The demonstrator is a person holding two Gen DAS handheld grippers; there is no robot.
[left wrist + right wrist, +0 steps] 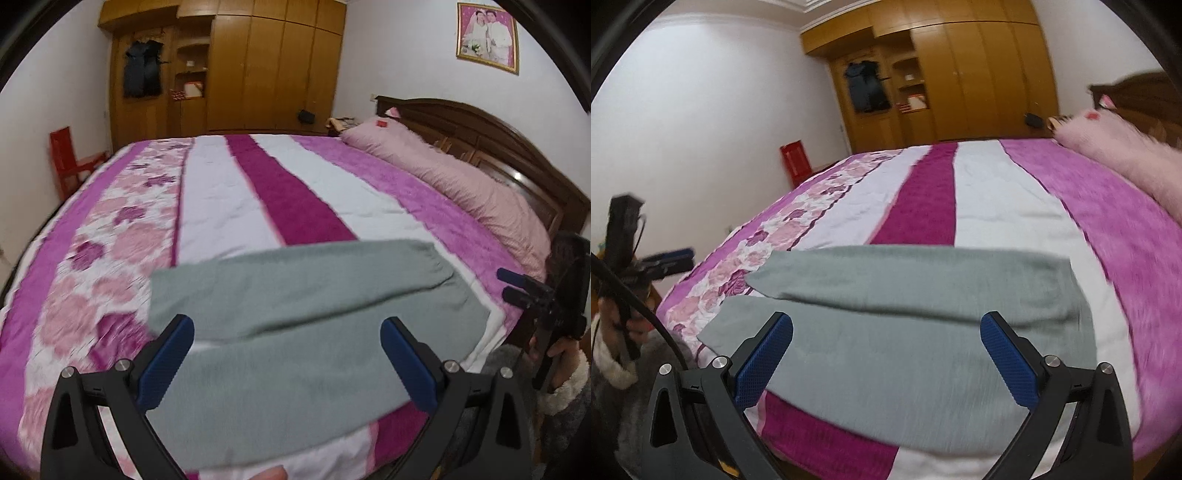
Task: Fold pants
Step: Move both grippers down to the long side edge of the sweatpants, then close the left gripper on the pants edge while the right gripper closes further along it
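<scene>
Left wrist view has the left tongs (pixel 286 338) spread wide above the pants (pixel 295 295), holding nothing. Right wrist view shows the right tongs (pixel 886 332) just as wide, also empty, over the same pants (pixel 905 295). Grey and flat, the pants lie across the near edge of the bed (pixel 229 192), legs side by side. Beyond the pants, a pink pillow (pixel 443 173) lies along the headboard (pixel 480 129), and a wardrobe (pixel 240 66) stands past the bed.
</scene>
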